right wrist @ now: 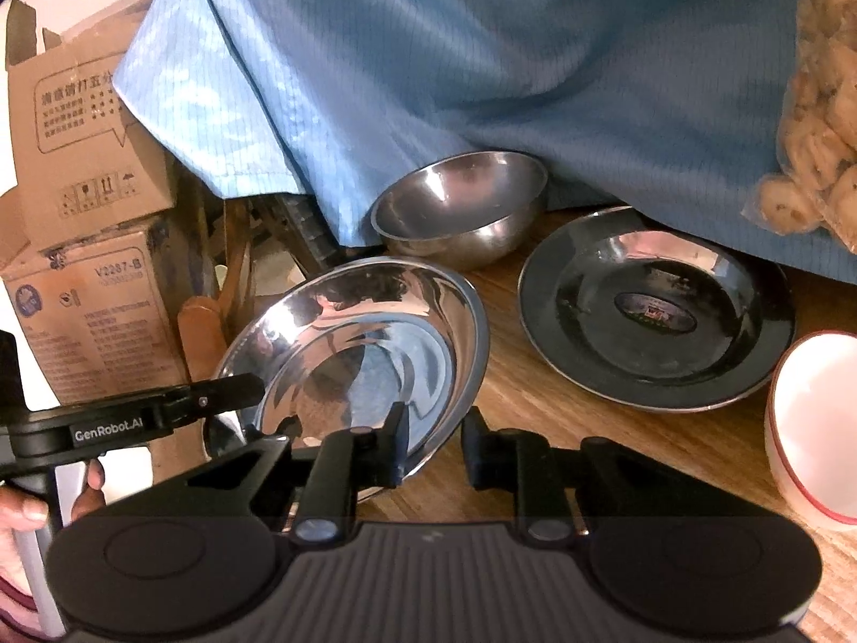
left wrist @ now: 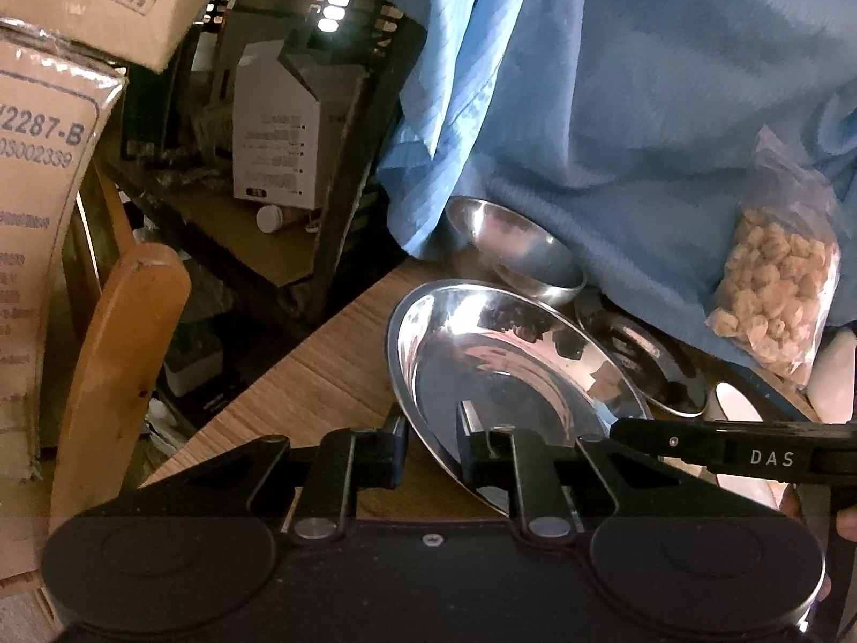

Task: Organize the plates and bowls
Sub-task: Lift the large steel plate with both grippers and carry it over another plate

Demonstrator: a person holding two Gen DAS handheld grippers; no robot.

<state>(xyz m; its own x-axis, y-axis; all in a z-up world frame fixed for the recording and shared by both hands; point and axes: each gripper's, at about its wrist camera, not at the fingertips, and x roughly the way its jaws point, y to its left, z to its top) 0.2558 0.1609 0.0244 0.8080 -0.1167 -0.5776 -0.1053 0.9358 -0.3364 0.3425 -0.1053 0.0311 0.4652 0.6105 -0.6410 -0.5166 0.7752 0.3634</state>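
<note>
A shiny steel plate (left wrist: 503,369) is tilted up off the wooden table (left wrist: 321,375), held at opposite rims by both grippers. My left gripper (left wrist: 431,445) straddles its left rim, jaws narrowly apart around it. My right gripper (right wrist: 431,445) straddles the plate's (right wrist: 364,353) right rim the same way. A steel bowl (right wrist: 460,209) stands behind it. A second steel plate (right wrist: 659,305) lies flat to the right. A white bowl with a red rim (right wrist: 814,428) stands at the far right.
A blue cloth (right wrist: 482,53) hangs over the back of the table. A bag of beige snacks (left wrist: 776,289) lies on it at right. Cardboard boxes (right wrist: 91,268), a wooden chair back (left wrist: 118,364) and a black crate (left wrist: 300,107) crowd the left beyond the table edge.
</note>
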